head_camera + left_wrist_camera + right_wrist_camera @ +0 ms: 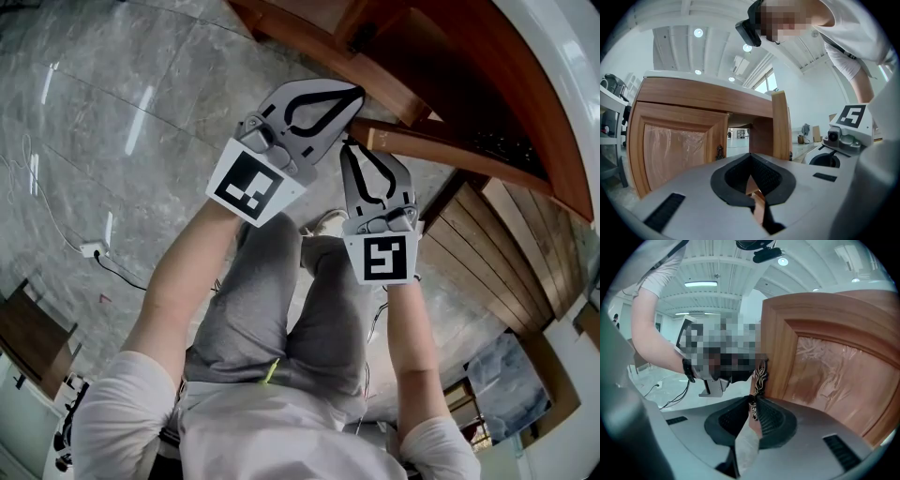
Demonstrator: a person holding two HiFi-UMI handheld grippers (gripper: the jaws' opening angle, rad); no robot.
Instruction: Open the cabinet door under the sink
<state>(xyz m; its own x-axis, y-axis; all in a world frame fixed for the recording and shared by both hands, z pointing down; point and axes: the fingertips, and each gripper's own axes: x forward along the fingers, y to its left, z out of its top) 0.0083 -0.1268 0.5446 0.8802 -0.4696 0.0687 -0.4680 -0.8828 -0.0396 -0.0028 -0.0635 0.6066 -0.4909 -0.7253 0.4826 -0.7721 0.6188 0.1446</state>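
Cabinet (701,96): shut door (675,150) on one side, a gap beside it. Only the bright room beyond shows through the gap, and any contents cannot be made out.
Open door (825,362): wooden, swung out, with film over its panel. Its far edge is cut off.
Handle (760,376): ornate, on the door's edge, pinched between the closed fingers of the right gripper (753,399).
Left gripper (751,157): fingers pressed together, seemingly on nothing.

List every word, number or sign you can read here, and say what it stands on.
No readable words or numbers anywhere.
On the left gripper, the cube bears a square marker: a black-and-white pattern, not text.
On the right gripper, the cube bears another such pattern.
On the cabinet door: no print.
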